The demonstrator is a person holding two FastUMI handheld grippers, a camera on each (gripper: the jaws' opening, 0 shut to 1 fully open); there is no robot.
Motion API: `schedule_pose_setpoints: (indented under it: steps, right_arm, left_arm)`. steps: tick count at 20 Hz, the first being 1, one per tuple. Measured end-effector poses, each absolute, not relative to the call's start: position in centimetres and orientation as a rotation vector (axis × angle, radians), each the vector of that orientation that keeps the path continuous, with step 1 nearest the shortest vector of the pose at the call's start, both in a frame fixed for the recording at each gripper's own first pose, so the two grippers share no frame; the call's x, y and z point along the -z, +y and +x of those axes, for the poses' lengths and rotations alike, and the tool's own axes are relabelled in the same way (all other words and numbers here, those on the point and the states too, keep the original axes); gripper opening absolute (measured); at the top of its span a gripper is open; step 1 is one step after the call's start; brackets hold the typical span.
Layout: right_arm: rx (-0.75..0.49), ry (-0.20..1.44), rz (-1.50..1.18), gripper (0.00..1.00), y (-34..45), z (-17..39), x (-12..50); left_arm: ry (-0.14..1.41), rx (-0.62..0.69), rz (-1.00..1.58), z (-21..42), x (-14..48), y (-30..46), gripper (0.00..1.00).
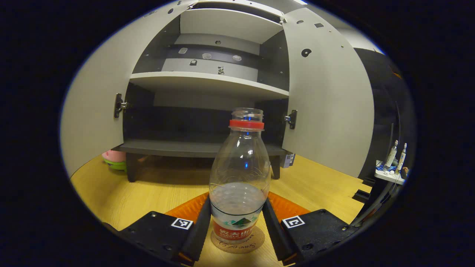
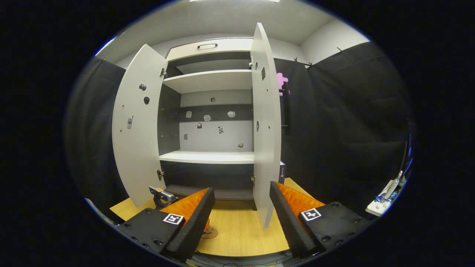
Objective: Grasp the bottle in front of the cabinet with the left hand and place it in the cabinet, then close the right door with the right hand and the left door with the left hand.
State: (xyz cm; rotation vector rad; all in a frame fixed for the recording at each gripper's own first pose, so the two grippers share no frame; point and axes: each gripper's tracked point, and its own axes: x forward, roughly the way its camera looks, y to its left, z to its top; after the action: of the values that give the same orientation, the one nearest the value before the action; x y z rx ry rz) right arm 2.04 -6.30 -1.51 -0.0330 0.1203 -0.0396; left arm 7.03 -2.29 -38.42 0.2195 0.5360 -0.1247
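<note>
Left gripper [image 1: 237, 222] level and low, jaws closed on the bottle [image 1: 239, 178], upright on a round coaster [image 1: 238, 241], in front of the cabinet [image 1: 207, 85]. Right gripper [image 2: 241, 218] level, jaws apart, aimed at the cabinet's right door [image 2: 265, 126], both doors open wide.

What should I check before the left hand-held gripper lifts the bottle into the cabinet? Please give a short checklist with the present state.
1. Bottle sits between the fingers of the left hand-held gripper: ok.
2. Both fingers press on the bottle: cannot tell; they look very close to its sides.
3. Bottle upright on the round coaster: ok.
4. Bottle closed: not ok, no cap on it and some water inside.
5. Left door and right door open: ok.
6. Bottom shelf free to receive it: ok.
</note>
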Motion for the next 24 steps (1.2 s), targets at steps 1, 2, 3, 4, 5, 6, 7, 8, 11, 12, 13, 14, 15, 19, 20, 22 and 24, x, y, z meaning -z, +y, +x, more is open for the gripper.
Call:
schedule_pose_setpoints:
  steps: [1, 2, 3, 4, 5, 6, 7, 8, 11, 12, 13, 14, 15, 19, 20, 22, 24]
  right_arm:
    - [0.016, 0.114, -0.023, 0.98, -6.7, 2.4, 1.5]
    - [-0.004, 0.110, -0.008, 0.98, -7.1, 2.7, 1.6]
    - [-0.020, 0.108, 0.008, 0.98, -7.7, 3.0, 1.9]
    - [-0.036, 0.109, 0.025, 0.99, -8.2, 3.3, 2.1]
    - [-0.054, 0.115, 0.041, 0.98, -8.8, 3.5, 2.4]
    - [-0.079, 0.128, 0.051, 0.98, -9.1, 3.7, 2.8]
    - [-0.105, 0.146, 0.055, 0.98, -9.4, 3.7, 3.3]
    - [-0.131, 0.155, 0.056, 0.98, -9.8, 3.8, 3.6]
    - [-0.177, 0.152, 0.047, 0.98, -11.0, 4.0, 3.5]
    - [-0.181, 0.149, 0.050, 0.98, -11.5, 4.0, 3.5]
    - [-0.184, 0.144, 0.057, 0.98, -11.9, 3.9, 3.4]
    - [-0.184, 0.141, 0.065, 0.98, -12.4, 3.9, 3.4]
    - [-0.179, 0.141, 0.070, 0.98, -13.1, 3.8, 3.5]
    - [-0.136, 0.138, 0.077, 0.99, -16.9, 2.3, 3.5]
    - [-0.118, 0.132, 0.072, 0.98, -17.8, 1.9, 3.4]
    - [-0.065, 0.128, 0.059, 0.98, -19.7, 1.2, 3.3]
    - [-0.007, 0.126, 0.058, 0.98, -21.4, 0.5, 3.2]
  left_arm:
    - [0.535, 0.087, 0.216, 6.8, 37.3, -2.2, 0.72]
    - [0.511, 0.054, 0.210, 6.7, 35.6, -2.2, 0.71]
    - [0.484, 0.037, 0.199, 6.7, 33.9, -2.4, 0.71]
    - [0.457, 0.024, 0.180, 6.7, 32.0, -2.8, 0.71]
    - [0.433, 0.020, 0.162, 6.6, 30.2, -3.3, 0.70]
    - [0.420, 0.005, 0.155, 6.4, 28.3, -3.7, 0.70]
    - [0.404, -0.018, 0.150, 6.4, 26.3, -4.0, 0.70]
    - [0.383, -0.029, 0.141, 6.4, 24.1, -4.8, 0.71]
    - [0.329, -0.044, 0.123, 7.6, 16.8, -7.2, 0.70]
    - [0.319, -0.055, 0.139, 8.5, 14.4, -7.7, 0.70]
    - [0.298, -0.072, 0.162, 9.5, 12.0, -8.0, 0.70]
    - [0.279, -0.087, 0.187, 10.7, 9.9, -8.3, 0.70]
    - [0.263, -0.096, 0.207, 12.0, 8.3, -8.5, 0.70]
    - [0.243, -0.013, 0.101, 18.8, 4.5, -12.5, 0.72]
    - [0.245, 0.014, 0.072, 20.8, 4.0, -13.3, 0.72]
    - [0.243, 0.020, 0.079, 25.0, 3.3, -13.4, 0.70]
    - [0.252, 0.017, 0.095, 29.2, 3.2, -13.6, 0.70]
